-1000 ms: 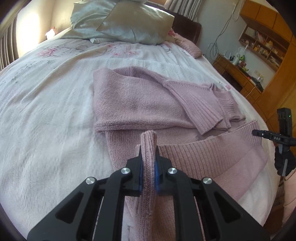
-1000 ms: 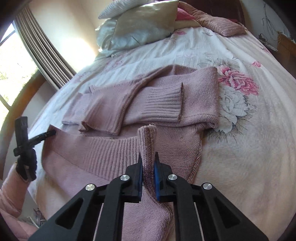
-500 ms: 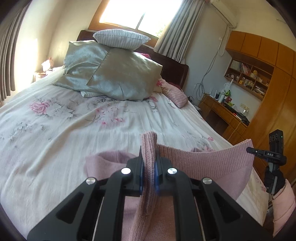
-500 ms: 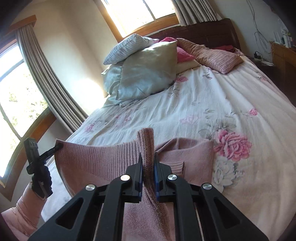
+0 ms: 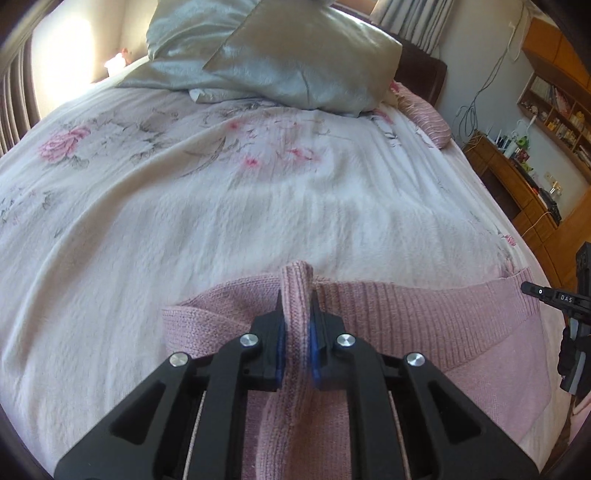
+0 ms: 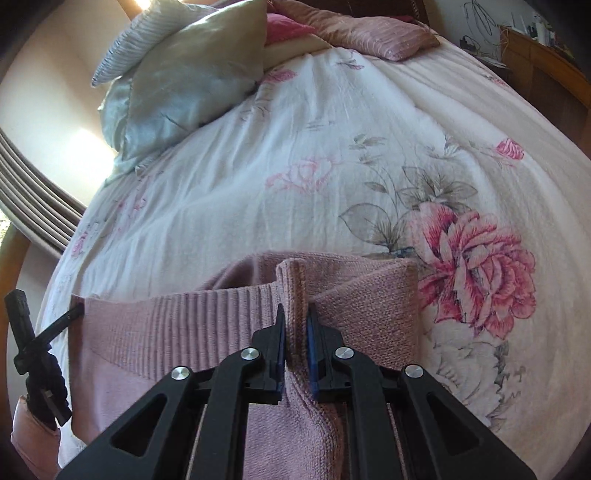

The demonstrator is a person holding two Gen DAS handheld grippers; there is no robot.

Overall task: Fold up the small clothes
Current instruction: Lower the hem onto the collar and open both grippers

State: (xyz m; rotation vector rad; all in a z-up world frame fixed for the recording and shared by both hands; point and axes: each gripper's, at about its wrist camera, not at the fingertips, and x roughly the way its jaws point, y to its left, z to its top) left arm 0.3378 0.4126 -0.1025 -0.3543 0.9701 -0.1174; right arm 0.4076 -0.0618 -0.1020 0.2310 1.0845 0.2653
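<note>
A pink knit sweater (image 5: pixel 424 325) lies on the flowered bedspread (image 5: pixel 221 206), its ribbed hem stretched between my two grippers. My left gripper (image 5: pixel 295 299) is shut on a pinched fold of the hem's left corner. In the right wrist view the sweater (image 6: pixel 177 332) shows its ribbed band, and my right gripper (image 6: pixel 294 314) is shut on a fold at the right corner. The hem lies over the sweater's far part, hiding the sleeves. The right gripper's tip (image 5: pixel 554 297) shows at the left view's right edge; the left gripper's tip (image 6: pixel 62 321) shows at the right view's left edge.
Grey satin pillows (image 5: pixel 288 55) and a pink ribbed cushion (image 6: pixel 369 33) are piled at the head of the bed. A wooden desk and shelves (image 5: pixel 528 173) stand to the right of the bed. A pink sleeve (image 6: pixel 29 432) shows low left. Curtains (image 6: pixel 33 206) hang at the left.
Both grippers carried the sweater's hem up and forward over its upper part, then tilted down toward the bed. The sleeves and upper body seen a second ago are now covered.
</note>
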